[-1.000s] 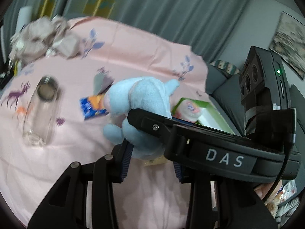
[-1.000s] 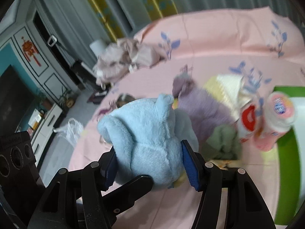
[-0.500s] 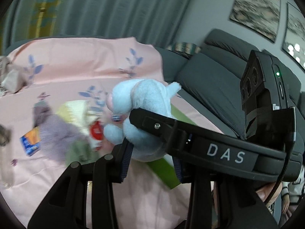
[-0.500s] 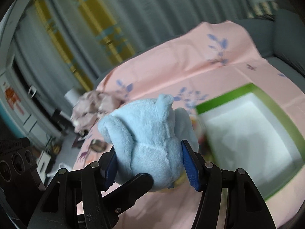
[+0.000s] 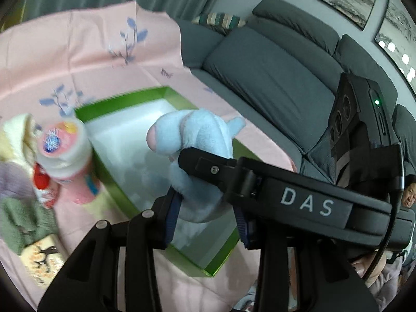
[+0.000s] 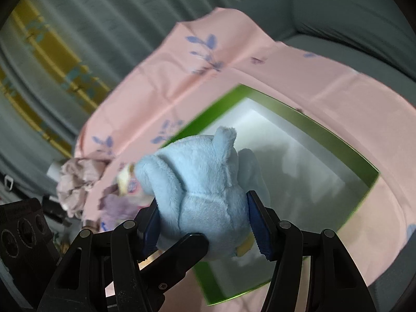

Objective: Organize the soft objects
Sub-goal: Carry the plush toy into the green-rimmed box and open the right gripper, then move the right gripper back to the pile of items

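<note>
The light-blue plush toy is clamped from both sides: the right gripper is clenched on its body between the blue pads, and the left gripper is closed on its lower part, crossing just beneath the other tool. A second ago the toy was carried over the pink floral cloth, with a glass jar and a snack packet beneath it; half a second ago the green-rimmed box had only entered the view at one side. Now the toy is held in the air directly above the box's white interior, which appears empty. The pink yoghurt bottle and the knitted items (cream, lilac and green) are left beside the box's rim. The transfer can therefore be judged nearly complete: lowering and release into the box seem to be what is left for this toy, while the knitted pieces remain unsorted.
</note>
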The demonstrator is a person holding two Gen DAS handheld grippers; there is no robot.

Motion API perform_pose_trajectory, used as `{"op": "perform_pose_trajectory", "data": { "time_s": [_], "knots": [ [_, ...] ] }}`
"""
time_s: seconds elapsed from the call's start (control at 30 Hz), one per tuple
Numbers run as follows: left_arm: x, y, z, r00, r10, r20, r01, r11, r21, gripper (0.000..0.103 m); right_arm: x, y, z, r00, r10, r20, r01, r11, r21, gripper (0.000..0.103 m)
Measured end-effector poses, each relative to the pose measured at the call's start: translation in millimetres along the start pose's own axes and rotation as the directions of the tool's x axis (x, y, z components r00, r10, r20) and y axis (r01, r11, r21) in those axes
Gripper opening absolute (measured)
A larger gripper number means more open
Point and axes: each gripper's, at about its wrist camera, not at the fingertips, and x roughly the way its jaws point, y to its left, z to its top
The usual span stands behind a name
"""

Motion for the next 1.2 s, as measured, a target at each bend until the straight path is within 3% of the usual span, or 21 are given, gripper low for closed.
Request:
{"op": "perform_pose_trajectory", "data": {
  "time_s": [0.33,0.43,0.53,0.6,0.67,0.83,0.97,1.2],
  "knots": [
    [40,4,-1,0.995,-0.060,-0.075,0.054,0.996,-0.075,0.036,18,-36,2,0.990,-0.133,-0.050,0.137,0.986,0.090,0.063],
    [35,3,-1,0.996,-0.056,-0.076,0.050,0.995,-0.083,0.042,16,-36,1,0.987,-0.156,-0.035,0.158,0.984,0.086,0.064],
    [23,3,-3,0.997,-0.040,-0.060,0.035,0.996,-0.086,0.064,10,-32,1,0.987,-0.162,-0.002,0.162,0.984,0.068,0.067],
    [11,5,-3,0.999,-0.045,-0.027,0.042,0.995,-0.085,0.078,3,-27,1,0.988,-0.148,0.035,0.146,0.987,0.059,0.078],
    [-4,8,-4,0.999,-0.040,0.003,0.040,0.996,-0.086,0.084,-5,-21,1,0.988,-0.136,0.072,0.132,0.990,0.051,0.087],
    [-49,26,-4,0.996,0.036,0.078,-0.026,0.993,-0.118,0.094,-16,0,0,0.985,-0.134,0.109,0.135,0.991,0.001,0.087],
    [-87,52,-13,0.983,0.137,0.122,-0.114,0.977,-0.177,0.102,-18,23,-4,0.990,-0.095,0.100,0.102,0.993,-0.061,0.088],
    [-147,105,-42,0.927,0.354,0.123,-0.296,0.893,-0.339,0.102,-5,73,-19,0.999,0.053,0.012,-0.050,0.981,-0.187,0.095]
  ]
}}
